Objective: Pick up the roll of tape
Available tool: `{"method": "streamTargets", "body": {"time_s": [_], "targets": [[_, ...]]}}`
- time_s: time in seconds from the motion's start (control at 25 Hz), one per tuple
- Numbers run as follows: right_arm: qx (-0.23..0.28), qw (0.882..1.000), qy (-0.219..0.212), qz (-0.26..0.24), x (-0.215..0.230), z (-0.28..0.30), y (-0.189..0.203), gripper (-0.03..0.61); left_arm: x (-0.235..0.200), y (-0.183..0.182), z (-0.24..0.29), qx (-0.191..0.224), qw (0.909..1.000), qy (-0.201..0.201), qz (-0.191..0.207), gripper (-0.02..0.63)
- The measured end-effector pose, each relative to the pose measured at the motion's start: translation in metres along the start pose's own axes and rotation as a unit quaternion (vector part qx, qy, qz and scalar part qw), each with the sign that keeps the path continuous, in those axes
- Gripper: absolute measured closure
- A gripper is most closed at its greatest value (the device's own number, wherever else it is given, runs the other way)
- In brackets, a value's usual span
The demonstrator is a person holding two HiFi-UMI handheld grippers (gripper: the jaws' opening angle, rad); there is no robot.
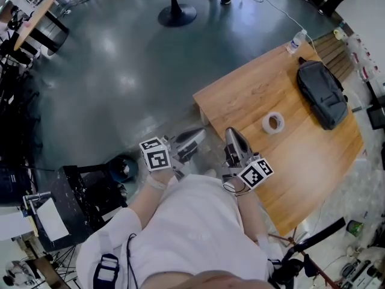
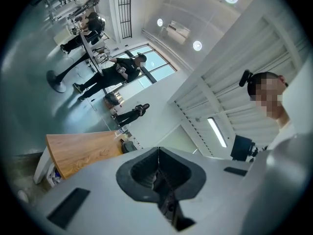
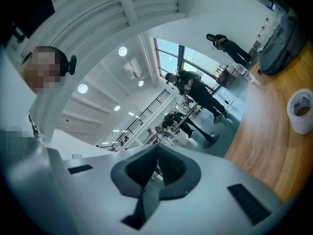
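Observation:
The roll of tape [image 1: 273,123] is white and lies flat on the wooden table [image 1: 252,95], near its middle. In the right gripper view the roll of tape [image 3: 301,110] shows at the right edge, on the table [image 3: 266,141]. My right gripper [image 1: 232,132] hangs over the table's near edge, a short way left of the roll, and its jaws are shut with nothing in them [image 3: 157,147]. My left gripper [image 1: 200,135] is off the table's left corner, above the floor, also shut and empty [image 2: 158,150]. Neither gripper touches the tape.
A black bag [image 1: 322,92] lies on the table beyond the tape, and a plastic bottle [image 1: 296,41] stands at the far corner. A round pedestal base [image 1: 177,14] and standing people are across the floor. Black equipment [image 1: 90,197] sits at my lower left.

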State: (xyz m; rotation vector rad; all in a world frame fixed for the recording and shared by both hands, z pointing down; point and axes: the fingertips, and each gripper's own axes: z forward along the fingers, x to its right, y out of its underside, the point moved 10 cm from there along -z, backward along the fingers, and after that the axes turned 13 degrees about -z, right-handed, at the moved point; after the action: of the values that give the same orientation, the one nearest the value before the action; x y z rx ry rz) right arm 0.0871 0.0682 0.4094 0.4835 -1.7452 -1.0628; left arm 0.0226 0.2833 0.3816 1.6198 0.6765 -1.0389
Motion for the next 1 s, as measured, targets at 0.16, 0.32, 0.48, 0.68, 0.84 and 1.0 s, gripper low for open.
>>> {"method": "streamTargets", "body": {"time_s": [0.16, 0.32, 0.48, 0.68, 0.84, 1.0], "targets": [[-0.003, 1.0, 0.017, 0.005, 0.014, 0.022, -0.003, 0.557, -0.016, -0.027, 0.013, -0.008, 0.9999, 0.003, -0.008, 0.606], [0.0, 0.999, 0.033, 0.008, 0.031, 0.054, -0.008, 0.557, -0.035, -0.061, 0.025, -0.02, 0.9997, 0.005, -0.014, 0.606], [0.005, 0.999, 0.043, 0.009, 0.046, 0.094, -0.013, 0.557, -0.057, -0.101, 0.035, -0.029, 0.9994, 0.009, -0.016, 0.606], [0.012, 0.998, 0.057, 0.009, 0.063, 0.151, -0.018, 0.557, -0.087, -0.159, 0.047, -0.047, 0.9986, 0.015, -0.018, 0.606], [0.022, 0.997, 0.074, 0.007, 0.073, 0.187, -0.022, 0.557, -0.109, -0.198, 0.059, -0.068, 0.9972, 0.023, -0.02, 0.606], [0.031, 0.995, 0.096, -0.002, 0.079, 0.212, -0.028, 0.557, -0.126, -0.227, 0.071, -0.085, 0.9954, 0.034, -0.028, 0.606]]}}
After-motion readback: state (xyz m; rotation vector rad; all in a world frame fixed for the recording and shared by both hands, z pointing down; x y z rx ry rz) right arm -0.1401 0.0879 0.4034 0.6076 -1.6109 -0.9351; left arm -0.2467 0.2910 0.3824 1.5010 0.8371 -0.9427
